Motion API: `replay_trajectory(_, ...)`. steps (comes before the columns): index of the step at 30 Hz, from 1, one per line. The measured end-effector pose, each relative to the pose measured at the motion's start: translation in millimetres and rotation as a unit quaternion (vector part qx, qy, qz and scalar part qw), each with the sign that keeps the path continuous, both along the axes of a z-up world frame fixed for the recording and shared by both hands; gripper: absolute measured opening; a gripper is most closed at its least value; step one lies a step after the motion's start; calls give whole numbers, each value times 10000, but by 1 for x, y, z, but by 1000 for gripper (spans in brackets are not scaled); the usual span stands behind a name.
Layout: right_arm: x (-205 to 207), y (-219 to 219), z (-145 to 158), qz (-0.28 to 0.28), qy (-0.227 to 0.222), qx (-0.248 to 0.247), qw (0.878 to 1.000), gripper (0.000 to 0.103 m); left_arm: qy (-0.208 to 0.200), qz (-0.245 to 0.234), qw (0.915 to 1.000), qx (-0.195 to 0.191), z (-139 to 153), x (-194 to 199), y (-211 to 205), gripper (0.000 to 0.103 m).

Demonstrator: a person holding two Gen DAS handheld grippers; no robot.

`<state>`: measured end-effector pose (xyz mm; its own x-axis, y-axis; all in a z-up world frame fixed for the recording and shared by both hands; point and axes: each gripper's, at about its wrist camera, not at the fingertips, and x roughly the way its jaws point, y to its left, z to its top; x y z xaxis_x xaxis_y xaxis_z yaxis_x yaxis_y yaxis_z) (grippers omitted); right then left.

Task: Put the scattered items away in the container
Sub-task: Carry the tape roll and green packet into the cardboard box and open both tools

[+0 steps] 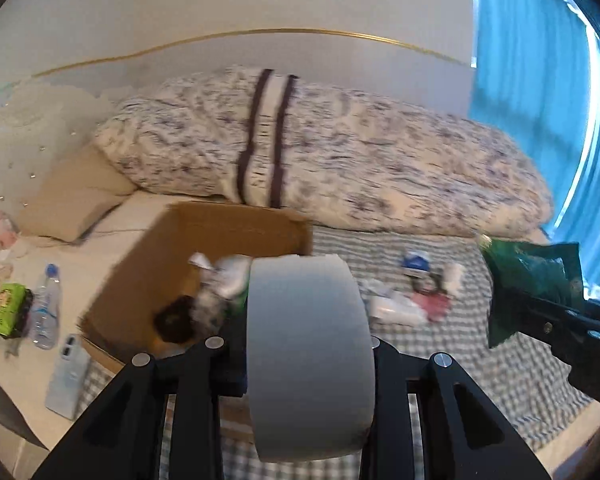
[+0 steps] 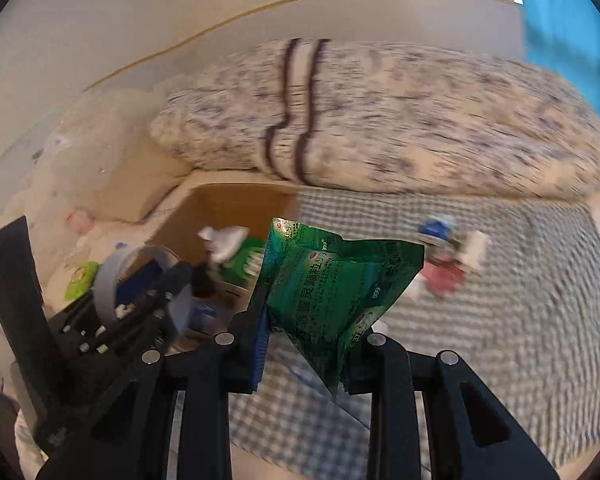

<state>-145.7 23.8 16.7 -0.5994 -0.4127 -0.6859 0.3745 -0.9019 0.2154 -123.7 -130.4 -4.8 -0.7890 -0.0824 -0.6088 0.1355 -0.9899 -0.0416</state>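
Tape roll [image 1: 308, 360] between left jaws; green sachet [image 2: 336, 292] between right

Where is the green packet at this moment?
The green packet is clamped in the right hand-held gripper, held above the checked blanket, right of the cardboard box; it also shows at the left wrist view's right edge.

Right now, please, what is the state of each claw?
Left claw: closed on the grey tape roll.
Right claw: closed on the green sachet pack.
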Motion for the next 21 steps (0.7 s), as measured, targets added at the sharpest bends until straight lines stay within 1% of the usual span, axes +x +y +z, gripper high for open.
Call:
replay_trajectory(3,-21,-39,-7,326,-124,-43,9994,27,-179,157,9997,93,-15,-12,-28,30)
replay_trajectory(6,-44,-71,-17,520,-236,12,9984,27,-373,287,9987,201,-33,-28,-49,30)
replay_trajectory(10,-75,-99,-32,672,-429,-19,9968,28,-512,366,9976,281,-49,-46,-68,30)
replay_trajectory(11,-81,-105,-35,678,-460,-49,9966,29,-524,394,9974,294,-51,-49,-71,31)
replay_trajectory(12,-85,-109,-37,661,-452,-71,9968,35,-529,451,9970,329,-53,-53,-75,33)
replay_trajectory(13,-89,-112,-39,606,-424,-26,9973,63,-543,519,9965,374,-56,-55,-79,50)
replay_trajectory(14,-91,-115,-41,510,-380,108,9979,79,-587,622,9957,357,-58,-57,-81,85)
replay_trajectory(15,-91,-116,-40,406,-283,235,9985,90,-615,797,9946,252,-59,-57,-83,100)
replay_trajectory(16,-88,-116,-37,339,-129,275,9990,90,-553,952,9938,131,-58,-55,-83,103)
replay_trajectory(17,-85,-115,-34,300,29,303,9991,90,-483,984,9939,74,-56,-53,-83,103)
replay_trajectory(19,-84,-112,-31,300,45,294,9991,90,-481,943,9944,81,-53,-54,-83,103)
replay_trajectory(21,-84,-107,-30,301,-41,224,9993,90,-476,978,9940,118,-52,-52,-83,103)
